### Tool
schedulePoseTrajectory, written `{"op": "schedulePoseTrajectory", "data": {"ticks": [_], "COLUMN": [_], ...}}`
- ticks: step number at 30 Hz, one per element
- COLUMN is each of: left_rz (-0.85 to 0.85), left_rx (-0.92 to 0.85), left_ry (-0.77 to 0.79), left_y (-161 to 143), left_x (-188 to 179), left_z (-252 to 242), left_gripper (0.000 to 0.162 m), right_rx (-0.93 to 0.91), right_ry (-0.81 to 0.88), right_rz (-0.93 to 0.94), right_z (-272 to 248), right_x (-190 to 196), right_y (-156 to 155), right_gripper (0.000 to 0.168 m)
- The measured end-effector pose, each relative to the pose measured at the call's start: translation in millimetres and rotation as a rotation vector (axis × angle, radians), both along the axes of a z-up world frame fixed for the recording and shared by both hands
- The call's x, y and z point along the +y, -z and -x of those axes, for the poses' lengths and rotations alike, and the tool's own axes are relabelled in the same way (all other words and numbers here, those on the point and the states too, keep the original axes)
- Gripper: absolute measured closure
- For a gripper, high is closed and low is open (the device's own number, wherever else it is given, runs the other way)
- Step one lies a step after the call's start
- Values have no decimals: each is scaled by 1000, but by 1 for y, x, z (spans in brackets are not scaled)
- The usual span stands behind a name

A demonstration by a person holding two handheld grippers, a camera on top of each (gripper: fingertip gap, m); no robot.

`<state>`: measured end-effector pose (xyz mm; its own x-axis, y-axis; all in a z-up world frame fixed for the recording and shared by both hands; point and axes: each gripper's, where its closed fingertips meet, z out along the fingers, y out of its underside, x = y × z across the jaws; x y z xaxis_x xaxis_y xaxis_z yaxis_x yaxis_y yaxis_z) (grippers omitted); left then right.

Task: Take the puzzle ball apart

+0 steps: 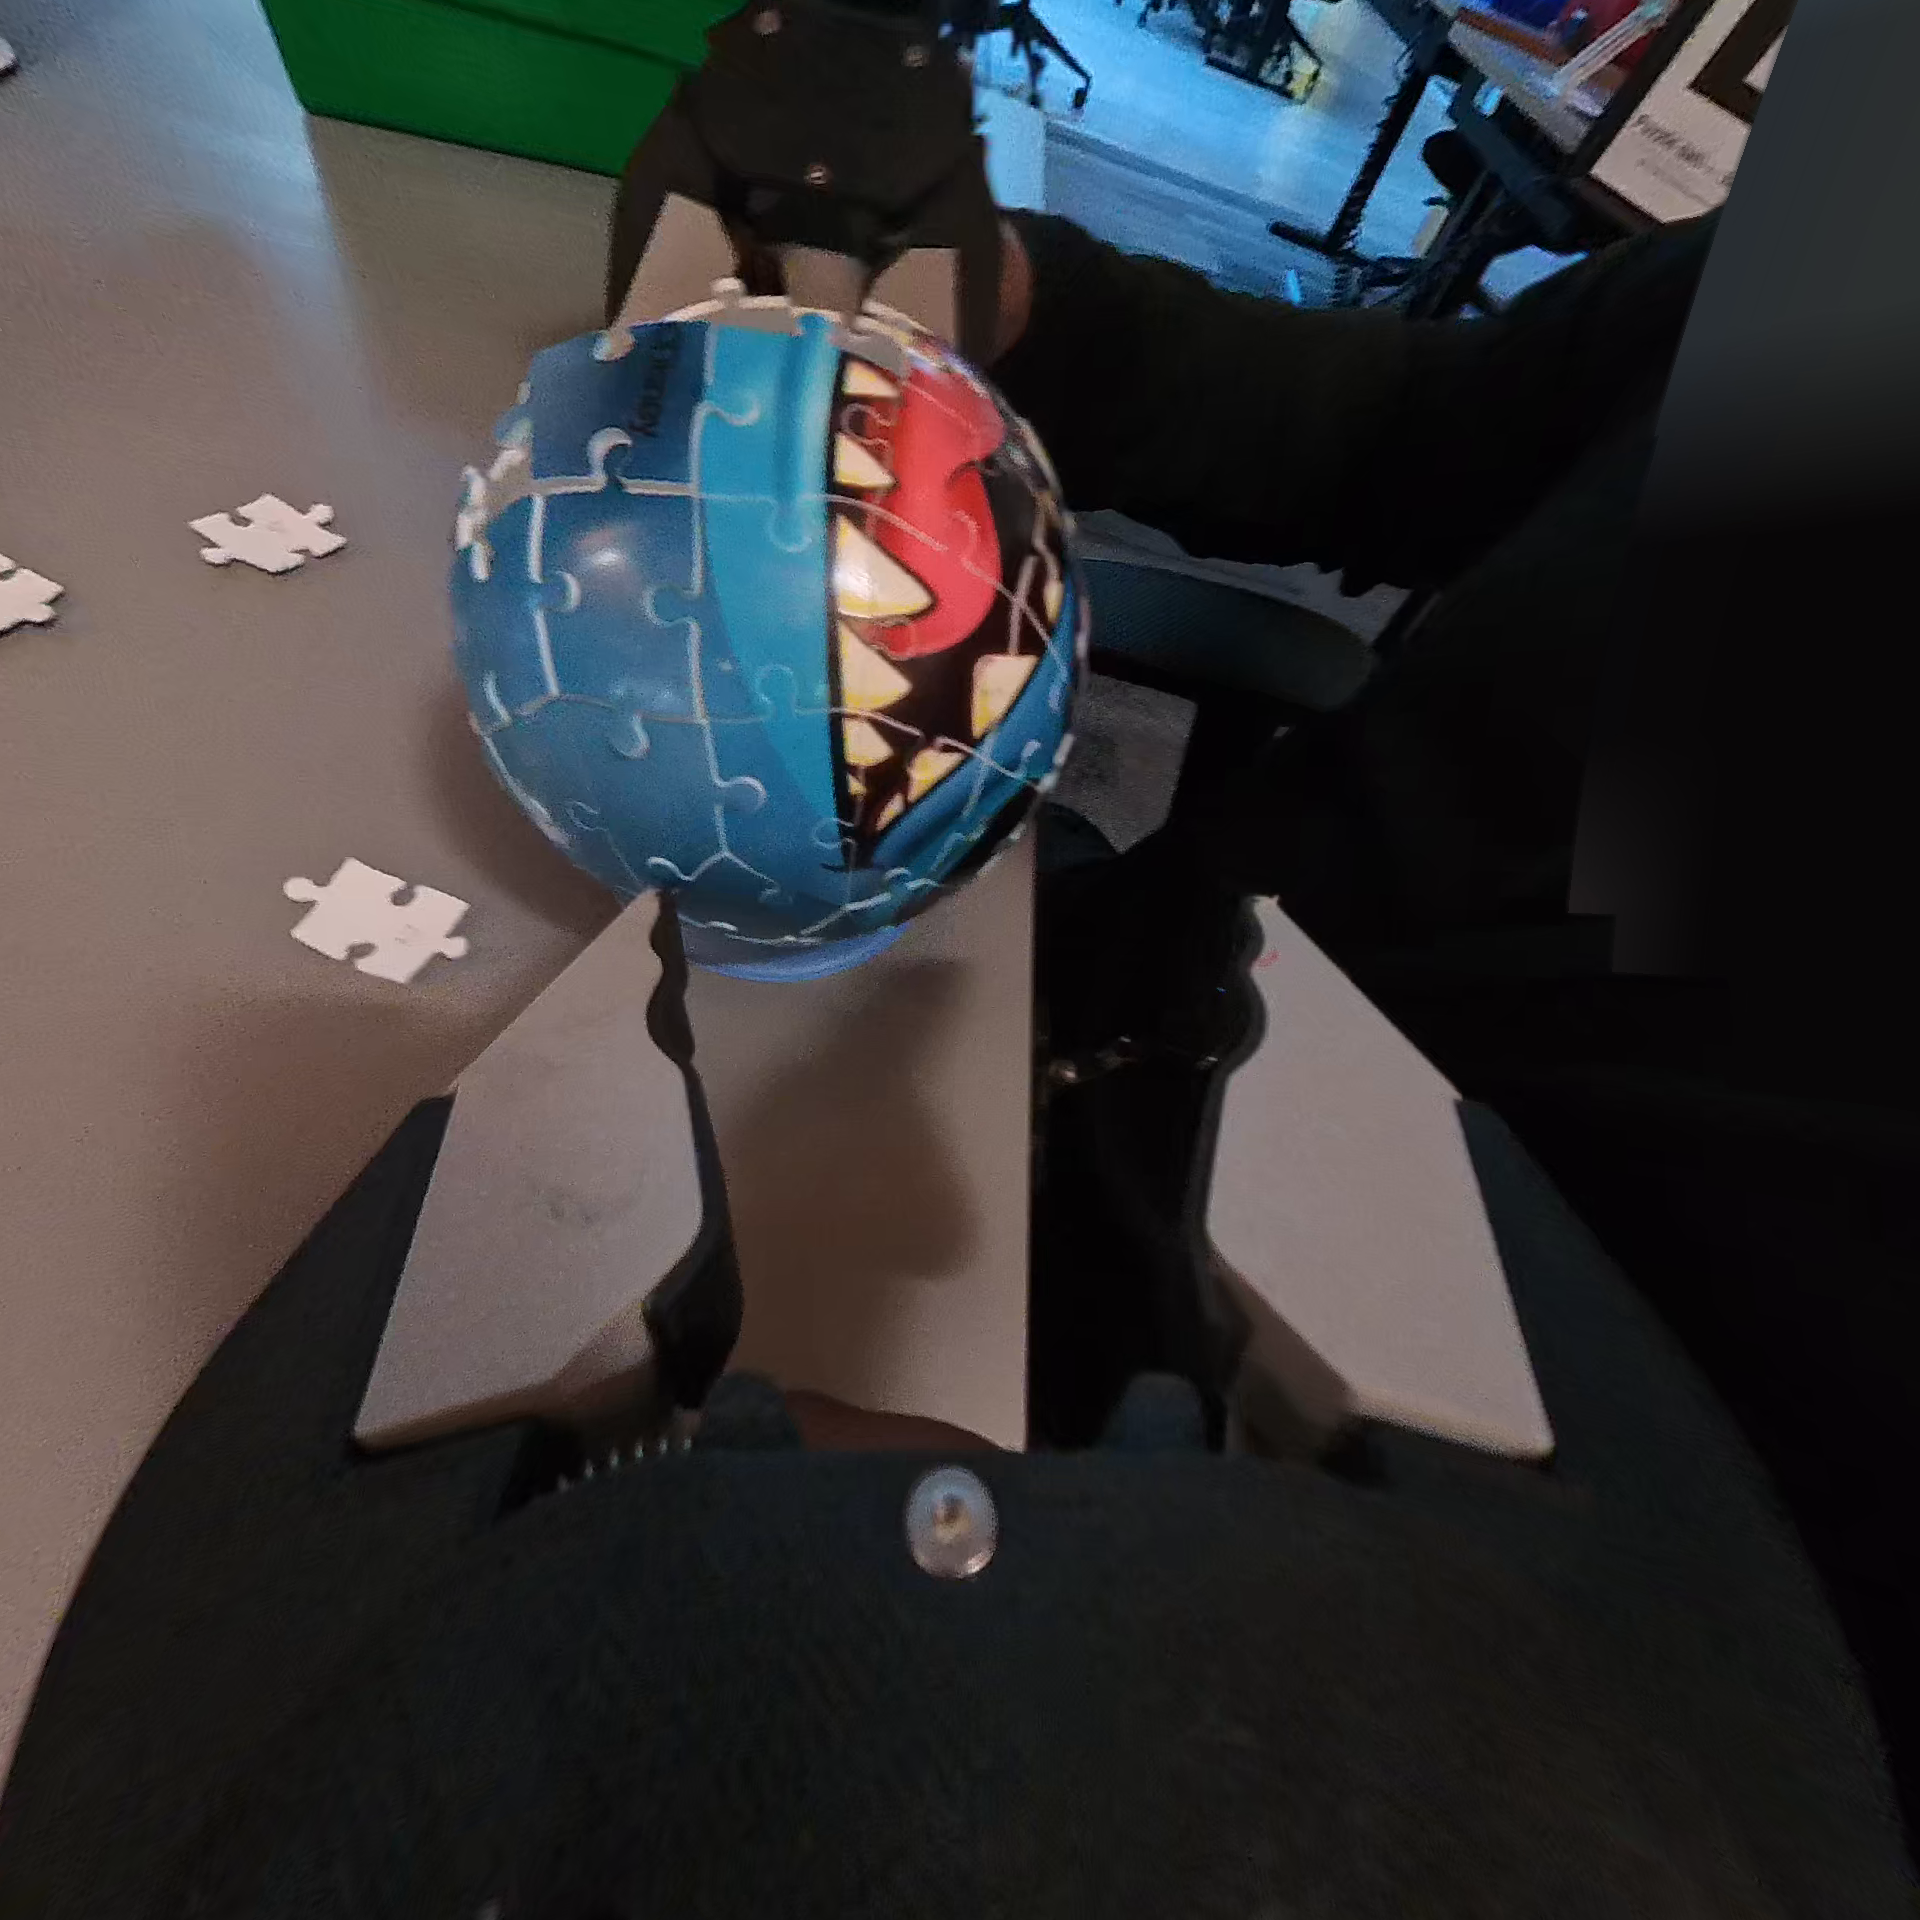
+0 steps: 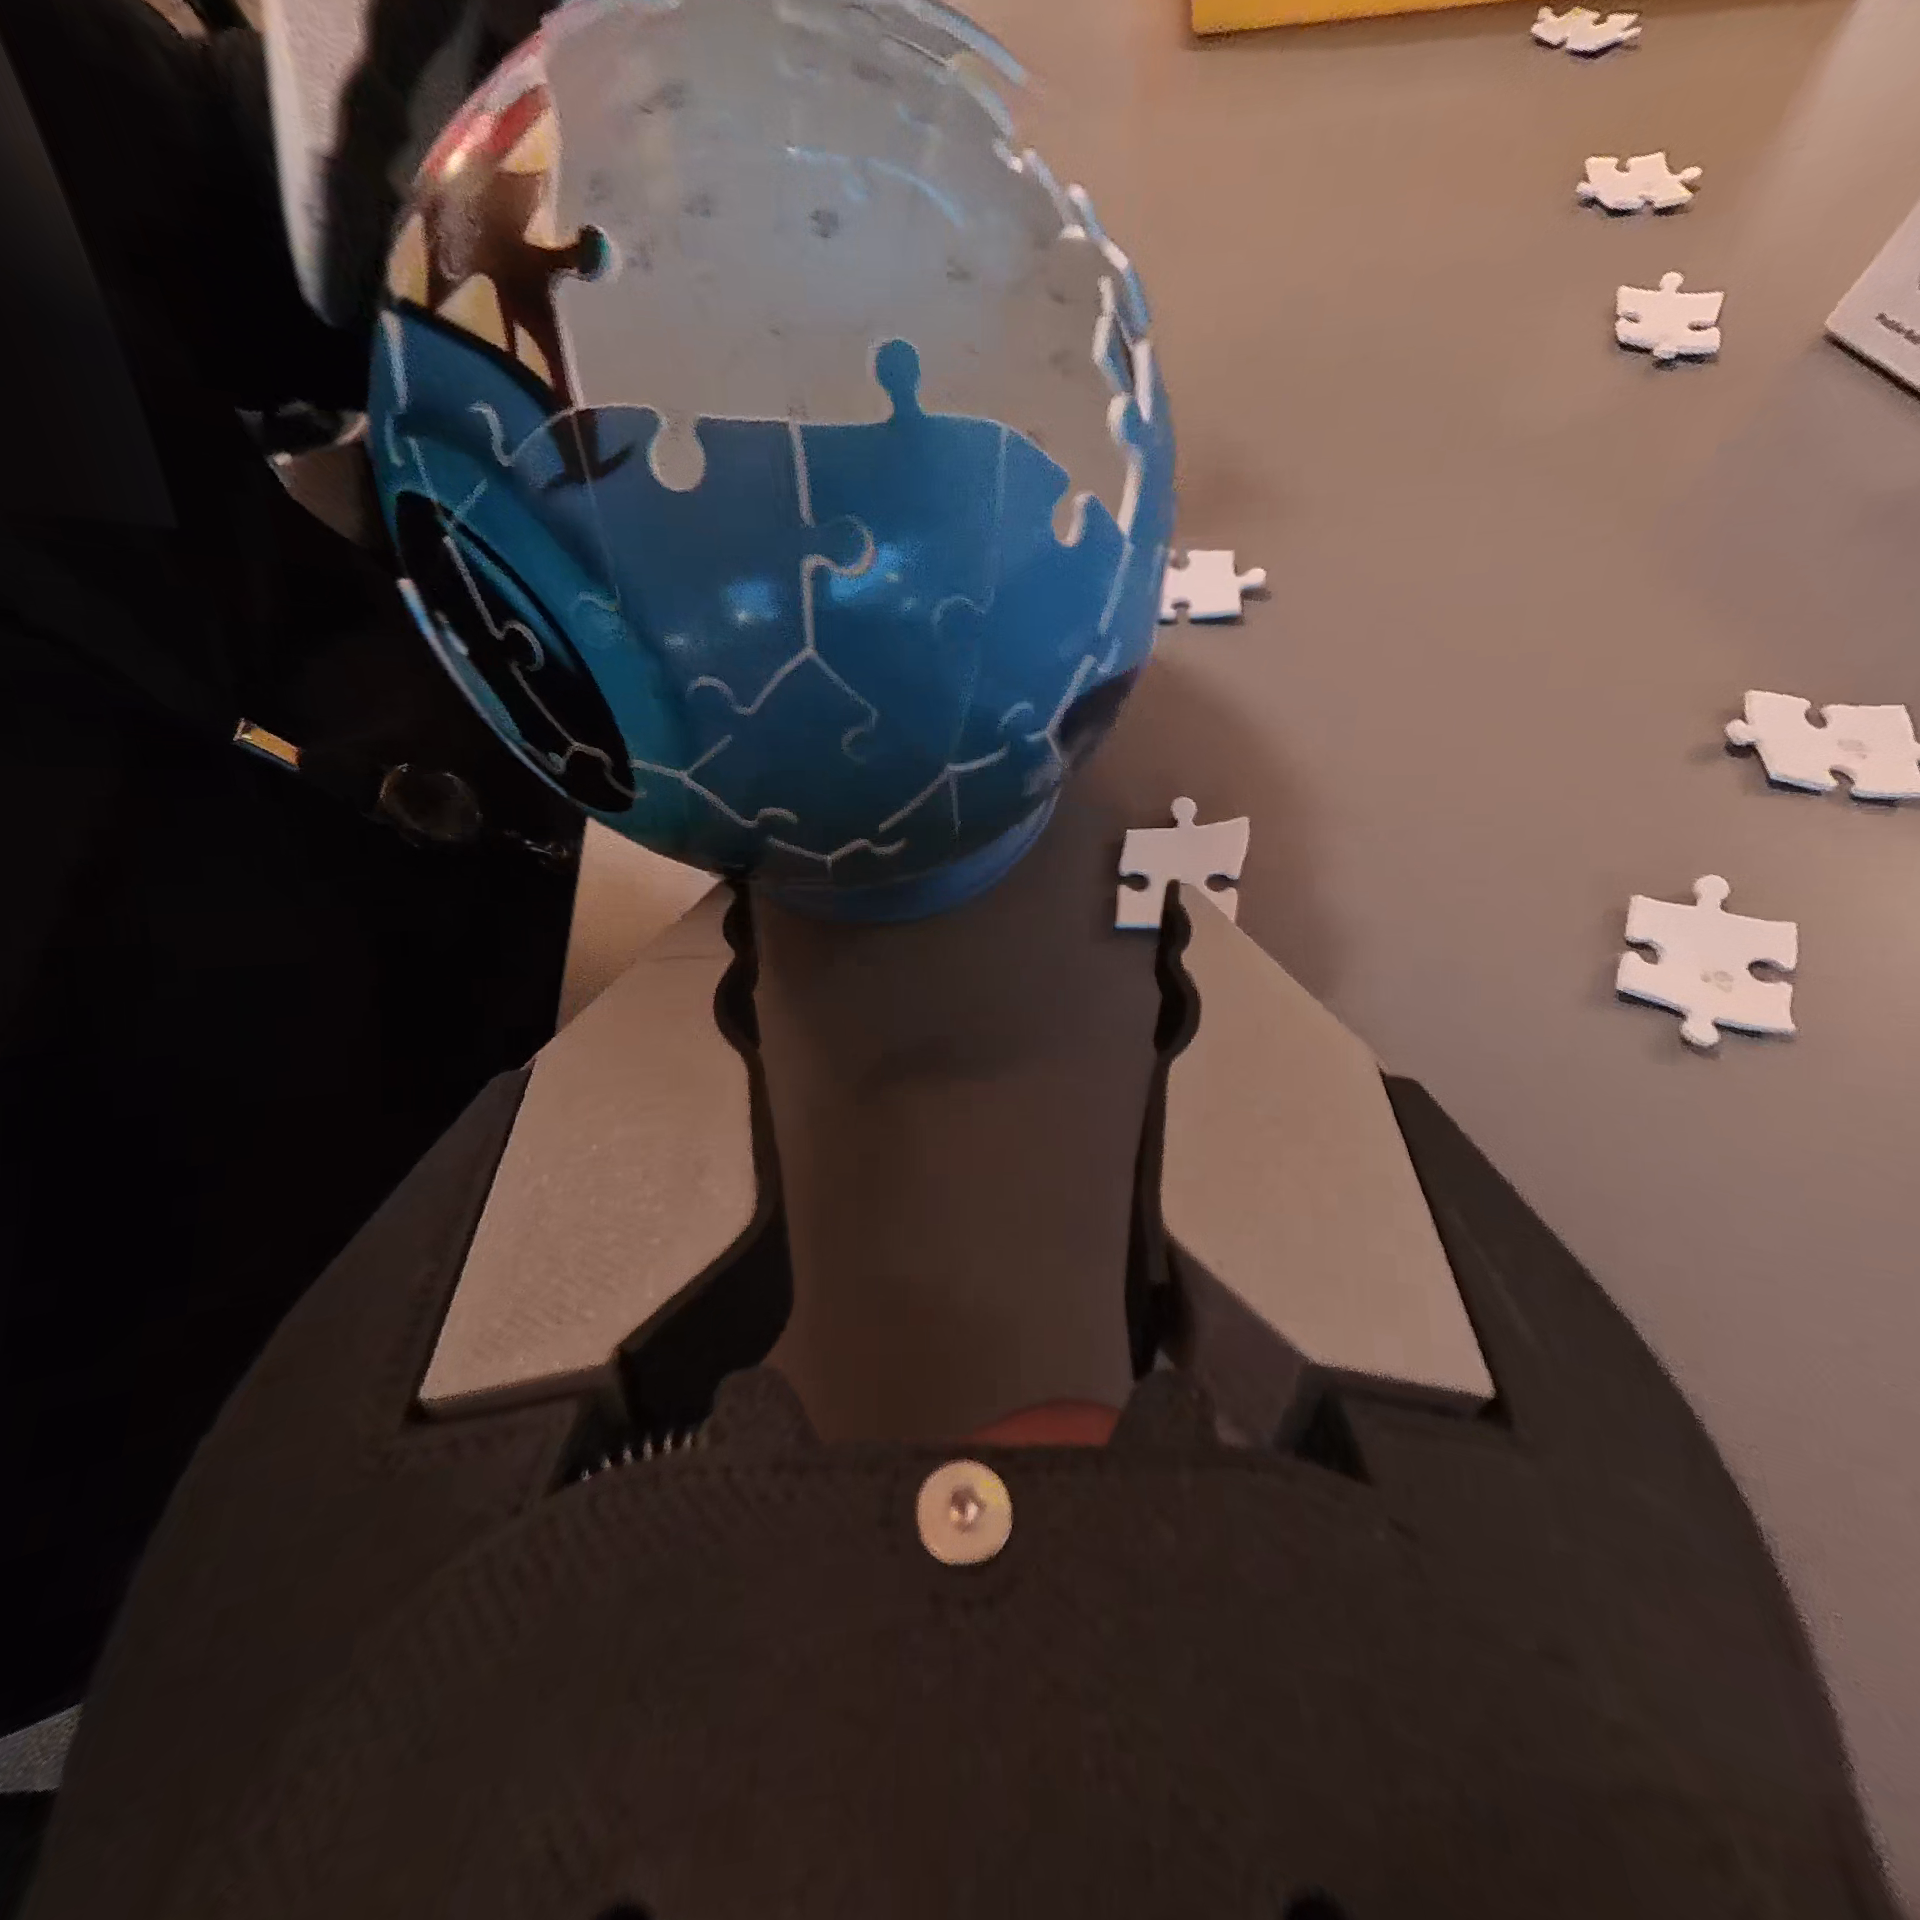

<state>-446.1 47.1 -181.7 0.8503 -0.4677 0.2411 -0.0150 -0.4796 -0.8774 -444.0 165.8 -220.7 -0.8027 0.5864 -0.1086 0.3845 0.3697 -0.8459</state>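
The puzzle ball (image 1: 727, 623) is blue with a red mouth and teeth and stands on a blue base (image 1: 800, 951) near the table's edge. In the right wrist view the ball (image 2: 831, 644) has a large opening on top that shows its white inner side. My left gripper (image 1: 956, 925) is open, its left fingertip (image 1: 665, 925) at the ball's lower edge. My right gripper (image 2: 956, 904) is open and empty, just short of the base (image 2: 894, 883). It shows open behind the ball in the left wrist view (image 1: 800, 281).
Several loose white puzzle pieces lie on the grey table (image 1: 156, 312), some left of the ball (image 1: 379, 920) (image 1: 270, 530) and more in the right wrist view (image 2: 1704, 966) (image 2: 1829, 743). A green box (image 1: 488, 62) stands behind. A paper (image 2: 1881, 312) lies far right. The table edge (image 1: 1029, 1143) drops off beside a chair (image 1: 1226, 623). Some 15 centimeters of space lies between my two pairs of fingers.
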Motion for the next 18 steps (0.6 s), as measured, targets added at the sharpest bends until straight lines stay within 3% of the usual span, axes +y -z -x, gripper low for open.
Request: {"op": "schedulePoseTrajectory", "data": {"ticks": [6, 11, 18], "left_rz": [5, 77, 127], "left_rx": [-26, 19, -22], "left_ry": [17, -48, 18], "left_y": [-11, 6, 24], "left_x": [-14, 2, 20], "left_z": [13, 65, 85], "left_gripper": [63, 62, 62], "right_rx": [1, -4, -10], "right_ry": [30, -1, 6], "right_rz": [2, -49, -74], "right_z": [15, 14, 27], "right_x": [23, 38, 50], "right_y": [0, -1, 1], "right_gripper": [96, 96, 98]}}
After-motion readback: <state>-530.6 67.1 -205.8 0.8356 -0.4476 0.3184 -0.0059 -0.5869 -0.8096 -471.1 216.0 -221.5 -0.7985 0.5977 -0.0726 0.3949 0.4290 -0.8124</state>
